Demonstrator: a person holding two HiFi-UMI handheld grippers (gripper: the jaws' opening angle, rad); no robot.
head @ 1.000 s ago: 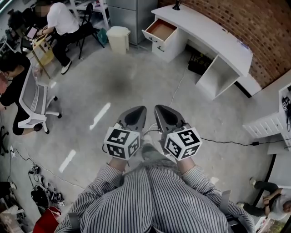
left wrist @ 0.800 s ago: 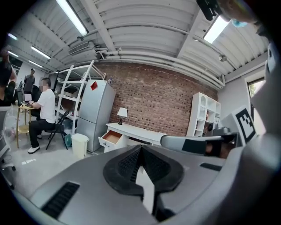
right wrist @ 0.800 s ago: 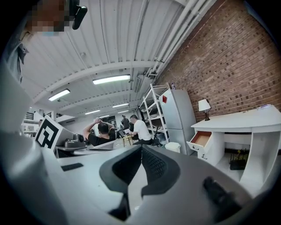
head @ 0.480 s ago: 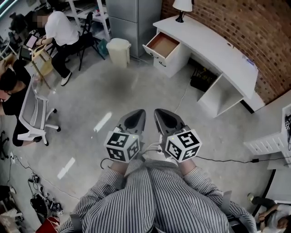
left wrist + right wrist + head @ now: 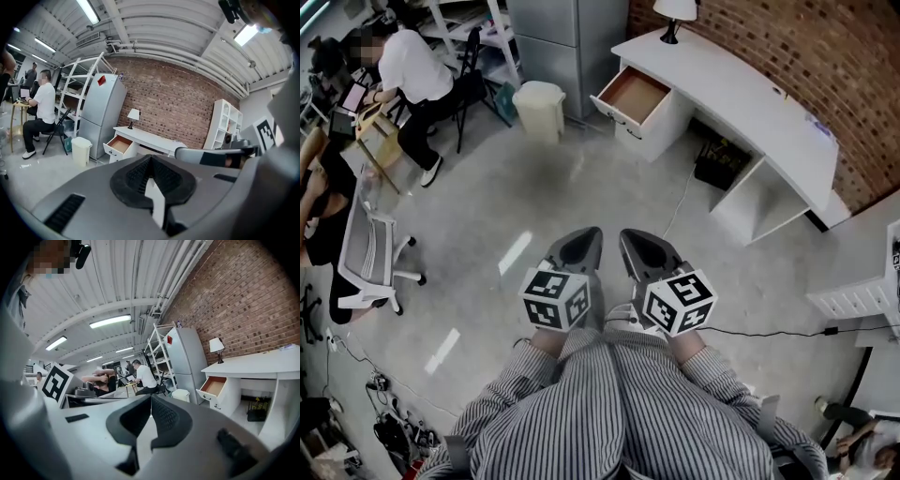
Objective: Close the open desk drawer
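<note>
Well short of drawer (image 5: 630, 92) | left gripper (image 5: 584, 234), right gripper (image 5: 630, 234) | jaws seemingly together, empty

White desk (image 5: 741, 89), drawer (image 5: 633, 91) brown inside; red brick wall (image 5: 806, 37); grey floor (image 5: 581, 197); black-white striped shirt (image 5: 619, 412); cream bin (image 5: 537, 108).

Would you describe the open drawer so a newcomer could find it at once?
Find the white desk along the brick wall. At its end by the lamp and fridge, one drawer stands pulled out, its brown inside showing against the white desk.
</note>
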